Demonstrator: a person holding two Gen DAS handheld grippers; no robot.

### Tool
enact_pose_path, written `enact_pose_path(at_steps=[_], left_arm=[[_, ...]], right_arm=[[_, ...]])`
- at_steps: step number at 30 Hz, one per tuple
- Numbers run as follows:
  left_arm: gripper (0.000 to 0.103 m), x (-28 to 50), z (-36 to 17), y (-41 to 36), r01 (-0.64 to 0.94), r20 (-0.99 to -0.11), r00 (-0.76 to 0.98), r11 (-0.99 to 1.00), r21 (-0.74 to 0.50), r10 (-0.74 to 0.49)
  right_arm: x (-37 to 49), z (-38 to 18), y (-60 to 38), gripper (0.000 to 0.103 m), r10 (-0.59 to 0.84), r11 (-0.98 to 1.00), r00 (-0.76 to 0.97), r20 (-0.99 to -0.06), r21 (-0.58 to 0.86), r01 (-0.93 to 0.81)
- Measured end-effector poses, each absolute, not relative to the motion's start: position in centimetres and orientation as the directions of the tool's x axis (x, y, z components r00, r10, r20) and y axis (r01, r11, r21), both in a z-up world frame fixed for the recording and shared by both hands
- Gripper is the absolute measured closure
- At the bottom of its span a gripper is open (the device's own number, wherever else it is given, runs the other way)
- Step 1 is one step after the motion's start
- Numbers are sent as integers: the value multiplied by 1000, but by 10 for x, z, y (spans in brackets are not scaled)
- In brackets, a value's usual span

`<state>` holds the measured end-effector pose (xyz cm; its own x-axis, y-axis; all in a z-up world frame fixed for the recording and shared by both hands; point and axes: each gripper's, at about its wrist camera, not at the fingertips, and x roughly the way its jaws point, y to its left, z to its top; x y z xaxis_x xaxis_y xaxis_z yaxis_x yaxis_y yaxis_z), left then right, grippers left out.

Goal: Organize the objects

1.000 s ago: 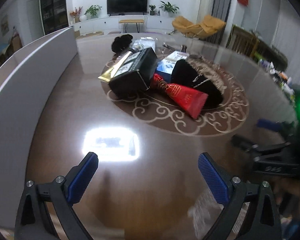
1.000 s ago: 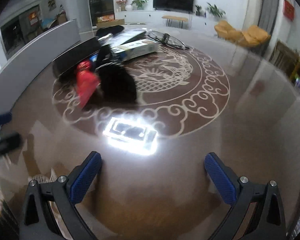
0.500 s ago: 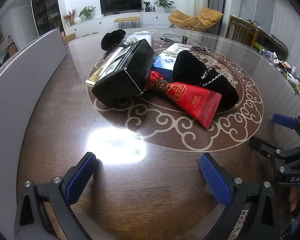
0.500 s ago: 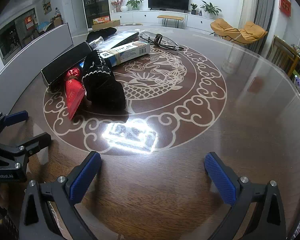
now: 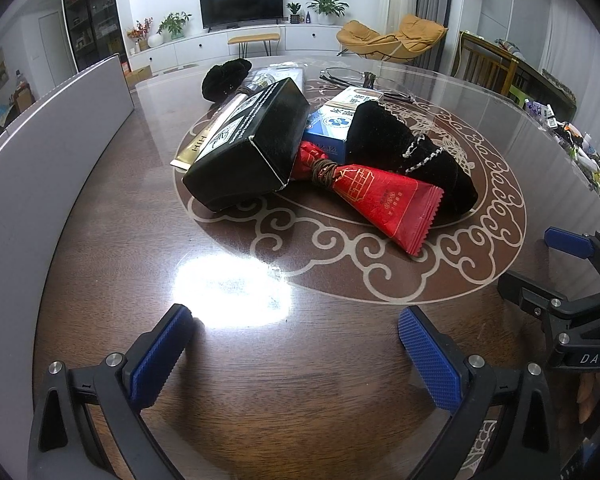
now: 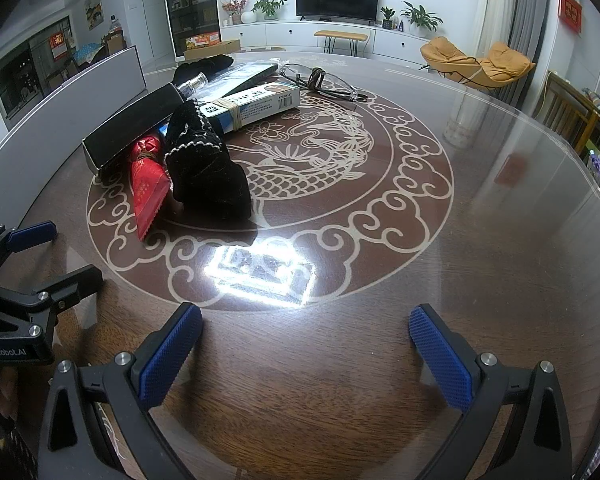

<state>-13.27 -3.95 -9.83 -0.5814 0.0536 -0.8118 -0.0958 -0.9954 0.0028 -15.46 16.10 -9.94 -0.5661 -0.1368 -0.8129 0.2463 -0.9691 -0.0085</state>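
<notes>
My left gripper [image 5: 292, 332] and right gripper [image 6: 306, 330], both wide and empty, hover near the far red foil sachet [image 5: 384, 204] and black cardboard box [image 5: 256, 144].

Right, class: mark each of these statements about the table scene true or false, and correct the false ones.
1. Both claws, left claw and right claw, are open and empty. True.
2. The red packet lies apart from the pile. False: its tied end is tucked under the black box.
3. A beaded chain lies on the black velvet pouch. True.
4. The glasses sit on top of the black box. False: they lie on the table behind the pile.
</notes>
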Motion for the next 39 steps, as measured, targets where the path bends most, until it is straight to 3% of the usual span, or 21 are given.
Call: enact_pose_path(at_steps=[34, 36, 39], left_arm=[[0, -134, -99, -39, -92, -811, -582, -996, 0, 54], [0, -136, -96, -43, -84, -808, -582, -995, -54, 93], [0, -146, -86, -52, -72, -770, -595, -969, -237, 233]], right_arm=[[-155, -100, 162, 0, -137, -969, -566, -813, -8, 247], [-155, -99, 162, 0, -137, -969, -566, -813, -9, 247], [-155, -99, 162, 0, -137, -969, -566, -813, -9, 247]])
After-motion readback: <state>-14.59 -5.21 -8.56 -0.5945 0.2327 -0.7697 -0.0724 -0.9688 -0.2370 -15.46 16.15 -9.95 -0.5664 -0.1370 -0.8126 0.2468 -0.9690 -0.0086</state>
